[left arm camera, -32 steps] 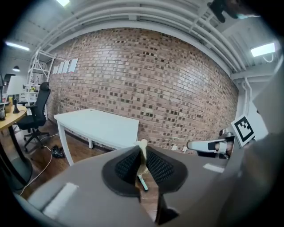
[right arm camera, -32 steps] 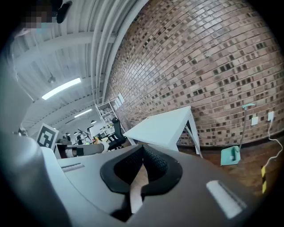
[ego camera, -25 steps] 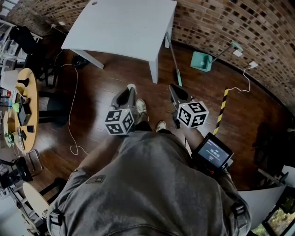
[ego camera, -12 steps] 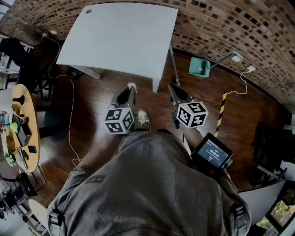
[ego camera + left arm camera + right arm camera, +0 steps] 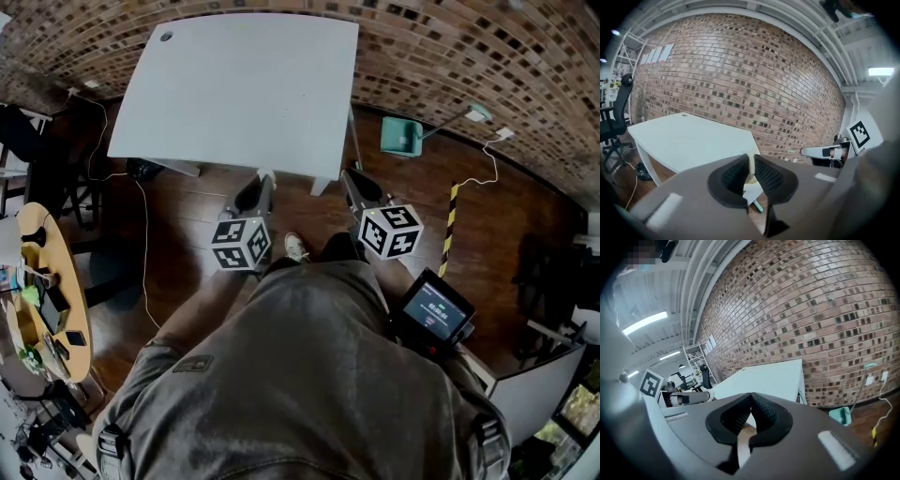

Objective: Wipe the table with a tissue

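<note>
The tissue [image 5: 749,165] – a thin pale sliver standing upright – is pinched between the left gripper's [image 5: 262,185] jaws. The right gripper's [image 5: 751,401] jaws are pressed together at the tips, holding nothing. Both grippers point forward side by side toward the white table [image 5: 234,84] at upper centre of the head view – brick wall [image 5: 469,56] behind, dark wood floor [image 5: 187,234] below.

White table [image 5: 244,84] on dark wood floor [image 5: 187,244]; teal dustpan [image 5: 400,137], yellow-black striped tape [image 5: 450,228] on floor.
</note>
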Demonstrator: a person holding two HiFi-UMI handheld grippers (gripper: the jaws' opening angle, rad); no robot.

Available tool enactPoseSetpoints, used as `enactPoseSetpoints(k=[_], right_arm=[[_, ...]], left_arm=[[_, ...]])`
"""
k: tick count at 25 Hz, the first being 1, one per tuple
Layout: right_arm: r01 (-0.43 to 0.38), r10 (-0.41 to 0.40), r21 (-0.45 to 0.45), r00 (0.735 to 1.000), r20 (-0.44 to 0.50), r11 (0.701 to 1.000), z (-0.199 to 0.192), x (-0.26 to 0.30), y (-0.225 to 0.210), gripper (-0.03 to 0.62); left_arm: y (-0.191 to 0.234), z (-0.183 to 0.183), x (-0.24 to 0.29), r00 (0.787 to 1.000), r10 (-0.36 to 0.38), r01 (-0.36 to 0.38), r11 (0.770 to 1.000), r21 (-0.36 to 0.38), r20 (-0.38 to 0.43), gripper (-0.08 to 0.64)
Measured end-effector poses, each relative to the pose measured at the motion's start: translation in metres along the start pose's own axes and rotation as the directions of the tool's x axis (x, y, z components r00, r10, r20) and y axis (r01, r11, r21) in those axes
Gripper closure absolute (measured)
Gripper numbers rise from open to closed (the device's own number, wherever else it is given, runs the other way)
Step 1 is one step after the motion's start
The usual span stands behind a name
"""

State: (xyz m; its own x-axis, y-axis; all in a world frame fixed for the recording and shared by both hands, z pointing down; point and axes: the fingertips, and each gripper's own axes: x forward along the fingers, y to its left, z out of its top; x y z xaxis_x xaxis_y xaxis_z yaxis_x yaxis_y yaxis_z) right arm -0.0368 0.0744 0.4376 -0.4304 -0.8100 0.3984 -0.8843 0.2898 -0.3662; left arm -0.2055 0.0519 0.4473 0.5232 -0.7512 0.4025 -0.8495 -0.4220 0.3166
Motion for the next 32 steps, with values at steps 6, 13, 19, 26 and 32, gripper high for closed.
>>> enactPoseSetpoints(k=[6,13,19,26,32], right_arm=[[0.010,-0.010,0.007,1.000,-0.004,1.000,0.011,0.020,-0.018,0.580],[-0.047,0.047,0.011,0.998,-0.032,0.999,0.029,0.062,-0.044,0.580],[-0.102,0.102,0.011,0.992,-0.070,0.995,0.050,0.098,-0.083,0.580],[-0.152,0.152,0.008,0.981,-0.120,0.988,0.060,0.128,-0.114,0.580],[-0.168,0.169,0.024,0.968,-0.187,0.986,0.046,0.143,-0.125,0.580]], left_arm=[[0.009,0.007,0.023,1.000,0.007,-0.007,1.000,-0.003,-0.015,0.522],[0.026,0.016,0.060,0.995,0.090,-0.091,0.996,-0.014,-0.045,0.522],[0.035,0.024,0.103,0.982,0.171,-0.174,0.985,-0.019,-0.082,0.522],[0.048,0.026,0.135,0.959,0.260,-0.265,0.964,-0.034,-0.117,0.522],[0.057,0.014,0.151,0.940,0.299,-0.310,0.950,-0.042,-0.164,0.522]])
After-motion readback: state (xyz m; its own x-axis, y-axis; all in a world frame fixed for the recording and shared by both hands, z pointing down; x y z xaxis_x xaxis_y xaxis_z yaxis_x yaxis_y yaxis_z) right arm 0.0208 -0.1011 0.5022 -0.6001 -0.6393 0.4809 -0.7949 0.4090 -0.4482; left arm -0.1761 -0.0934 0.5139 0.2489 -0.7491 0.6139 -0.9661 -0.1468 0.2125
